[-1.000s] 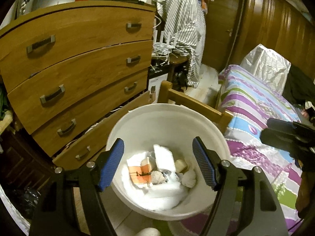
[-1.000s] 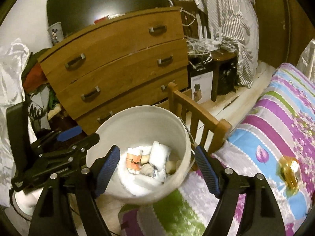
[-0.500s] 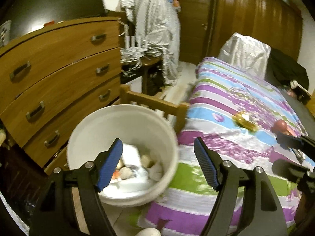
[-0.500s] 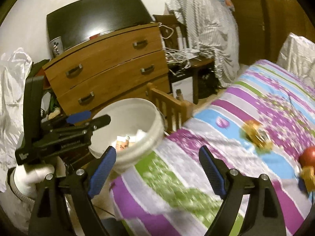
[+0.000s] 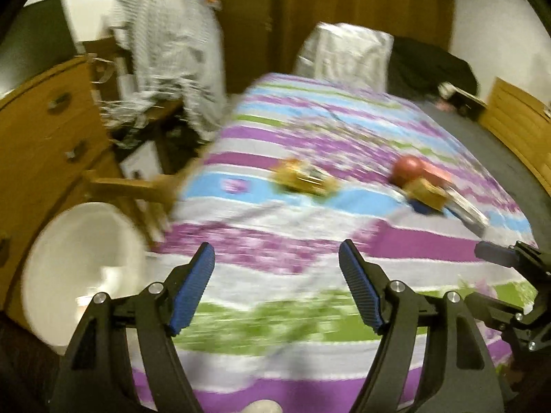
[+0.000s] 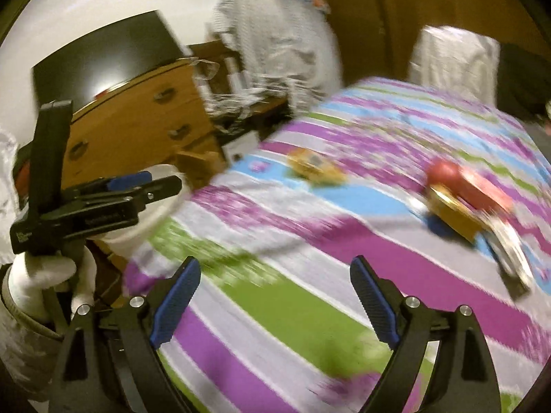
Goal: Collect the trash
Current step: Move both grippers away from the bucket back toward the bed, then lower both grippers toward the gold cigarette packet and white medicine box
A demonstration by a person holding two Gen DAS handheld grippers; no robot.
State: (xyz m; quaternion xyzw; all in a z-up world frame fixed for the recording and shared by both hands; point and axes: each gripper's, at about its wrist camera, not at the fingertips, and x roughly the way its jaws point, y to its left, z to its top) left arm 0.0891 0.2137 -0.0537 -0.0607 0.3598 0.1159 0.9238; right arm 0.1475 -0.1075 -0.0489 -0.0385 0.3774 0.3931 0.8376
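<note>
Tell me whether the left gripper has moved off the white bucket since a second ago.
Yes. The left gripper has swung right: the white bucket, earlier between its fingers, is now at left, with the bed ahead.

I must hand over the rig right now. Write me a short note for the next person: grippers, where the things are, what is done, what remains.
Left gripper: open, holding nothing, over the striped bedspread.
Right gripper: open, holding nothing, also over the bed.
White bucket: beside the bed by the wooden dresser; the blur hides what it contains.
Left to do: on the bedspread lie a yellow wrapper and, to its right, a pile with a red round thing on a yellowish box. Nothing is gripped yet. The frames are blurred, so check what each item is.
</note>
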